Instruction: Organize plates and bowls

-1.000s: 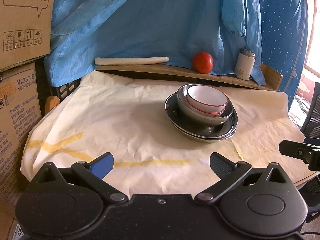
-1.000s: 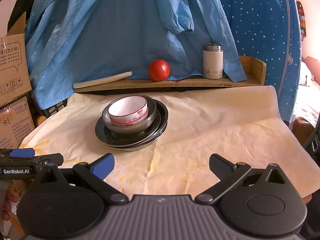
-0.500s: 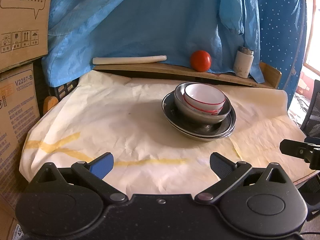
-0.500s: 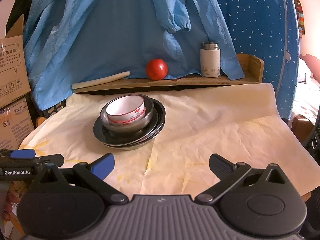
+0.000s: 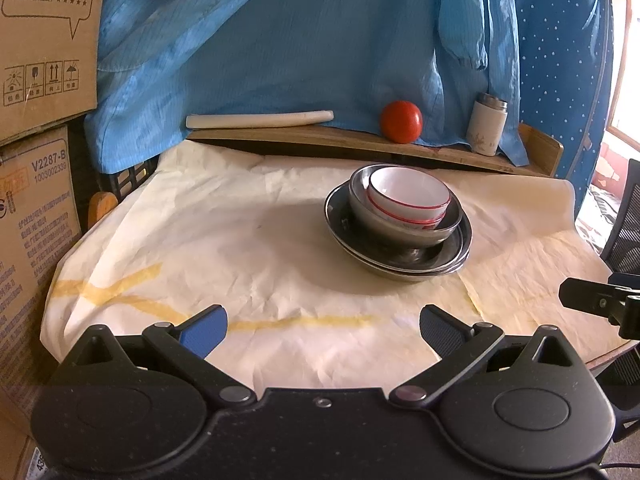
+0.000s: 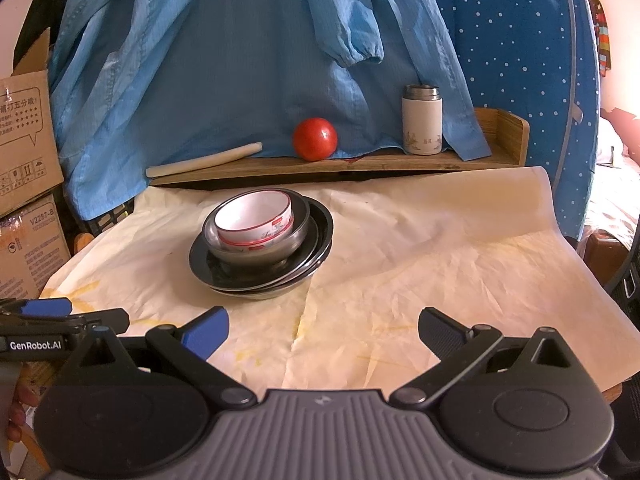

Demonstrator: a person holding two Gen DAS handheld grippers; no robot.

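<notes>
Ahead of the jaws lies a tabletop (image 6: 460,248) covered in creased cream paper streaked with yellow. Beyond its far edge runs a low wooden shelf (image 6: 360,164) carrying a red tomato (image 6: 315,138), a white flask (image 6: 421,120) with a metal cap and a pale rolled sheet (image 5: 260,120). A light blue garment (image 6: 240,60) hangs behind the shelf, and to the right of it stands a darker blue fabric panel (image 6: 520,40) dotted with white. Cardboard boxes (image 5: 40,40) printed with Chinese characters are stacked to the left of the jaws. Daylight comes from a window (image 5: 628,92) at the far right, beside a dark mesh chair (image 5: 624,216).
</notes>
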